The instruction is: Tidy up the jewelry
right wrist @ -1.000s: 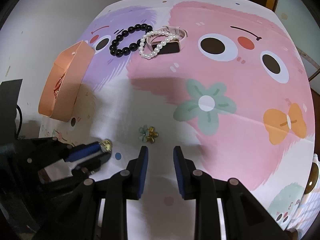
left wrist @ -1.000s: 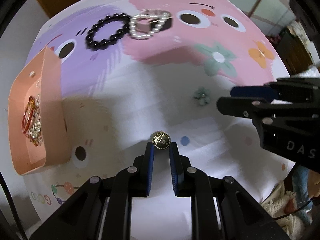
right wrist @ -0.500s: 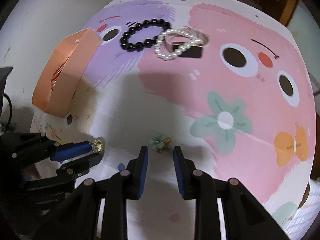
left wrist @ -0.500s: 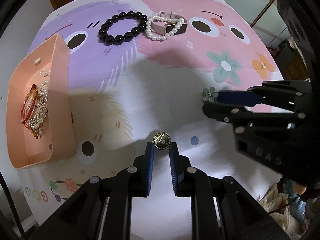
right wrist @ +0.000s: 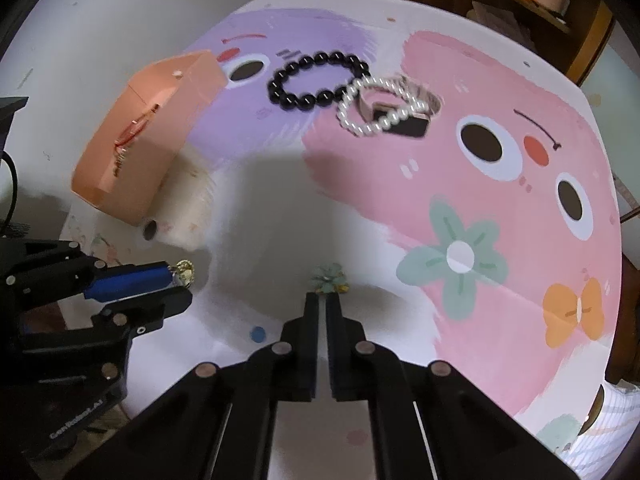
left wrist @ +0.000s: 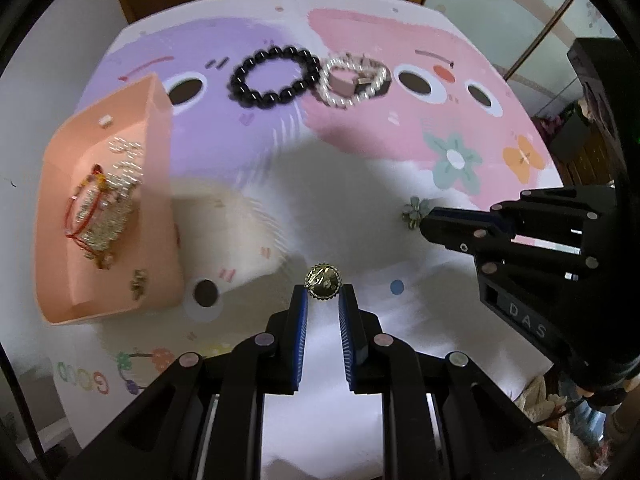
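Note:
My left gripper (left wrist: 322, 294) is shut on a round gold brooch (left wrist: 323, 281) and holds it above the tablecloth, right of the pink tray (left wrist: 158, 184). The tray holds a red cord bracelet and several pearl and gold pieces (left wrist: 105, 204). My right gripper (right wrist: 322, 300) is shut on a small green flower earring (right wrist: 329, 277) low over the cloth; it also shows in the left wrist view (left wrist: 415, 212). A black bead bracelet (left wrist: 274, 77) lies at the back, with a pearl bracelet (left wrist: 354, 80) draped over a pink watch (right wrist: 412, 120) beside it.
The table carries a pink and purple cartoon cloth (right wrist: 480, 208). Wooden furniture (right wrist: 520, 8) stands behind the far edge. The left gripper (right wrist: 176, 280) shows at the lower left of the right wrist view.
My right gripper has closed on the green flower earring. My left gripper, still holding the gold brooch, has shifted so that the tray shows closer and more from above.

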The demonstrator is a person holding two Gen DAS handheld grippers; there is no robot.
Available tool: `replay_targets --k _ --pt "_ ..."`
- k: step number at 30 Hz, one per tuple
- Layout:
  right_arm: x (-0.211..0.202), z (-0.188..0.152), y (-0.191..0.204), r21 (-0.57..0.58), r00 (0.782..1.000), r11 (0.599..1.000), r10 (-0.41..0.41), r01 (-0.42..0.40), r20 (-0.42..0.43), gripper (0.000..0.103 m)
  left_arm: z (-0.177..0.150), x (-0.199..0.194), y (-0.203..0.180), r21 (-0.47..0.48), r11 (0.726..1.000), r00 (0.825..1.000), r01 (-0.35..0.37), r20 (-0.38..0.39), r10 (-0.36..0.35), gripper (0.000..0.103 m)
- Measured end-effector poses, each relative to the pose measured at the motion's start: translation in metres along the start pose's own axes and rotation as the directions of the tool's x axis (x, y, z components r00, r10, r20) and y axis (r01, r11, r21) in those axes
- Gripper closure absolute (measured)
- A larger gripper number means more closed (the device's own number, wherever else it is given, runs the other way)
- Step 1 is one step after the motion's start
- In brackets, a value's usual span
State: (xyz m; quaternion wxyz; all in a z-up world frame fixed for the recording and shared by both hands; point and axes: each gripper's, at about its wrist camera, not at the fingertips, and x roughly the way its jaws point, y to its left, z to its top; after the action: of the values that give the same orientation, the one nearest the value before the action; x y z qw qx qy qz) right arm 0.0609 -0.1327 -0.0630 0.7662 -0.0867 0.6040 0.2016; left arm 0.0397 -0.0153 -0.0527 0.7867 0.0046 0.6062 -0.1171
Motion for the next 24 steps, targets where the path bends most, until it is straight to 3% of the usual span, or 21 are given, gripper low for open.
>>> replay_targets --k 12,18,24 --pt "-0.042 0.032 0.05 -0.065 0.992 0.995 0.087 -0.082 0.089 0.1 0.008 -0.057 0.051 -0.105 0.992 0.985 -0.073 0.148 0.088 0.09" --pt "-0.056 0.051 0.071 -0.091 0.983 0.987 0.141 -0.131 0.115 0.1 0.014 -0.065 0.081 -0.178 0.984 0.983 -0.03 0.171 0.061 0.09" --pt "-0.06 0.077 0.071 -0.042 0.963 0.969 0.246 -0.243 0.107 0.1 0.024 -0.073 0.114 -0.249 0.967 0.976 -0.044 0.198 0.095 0.09"
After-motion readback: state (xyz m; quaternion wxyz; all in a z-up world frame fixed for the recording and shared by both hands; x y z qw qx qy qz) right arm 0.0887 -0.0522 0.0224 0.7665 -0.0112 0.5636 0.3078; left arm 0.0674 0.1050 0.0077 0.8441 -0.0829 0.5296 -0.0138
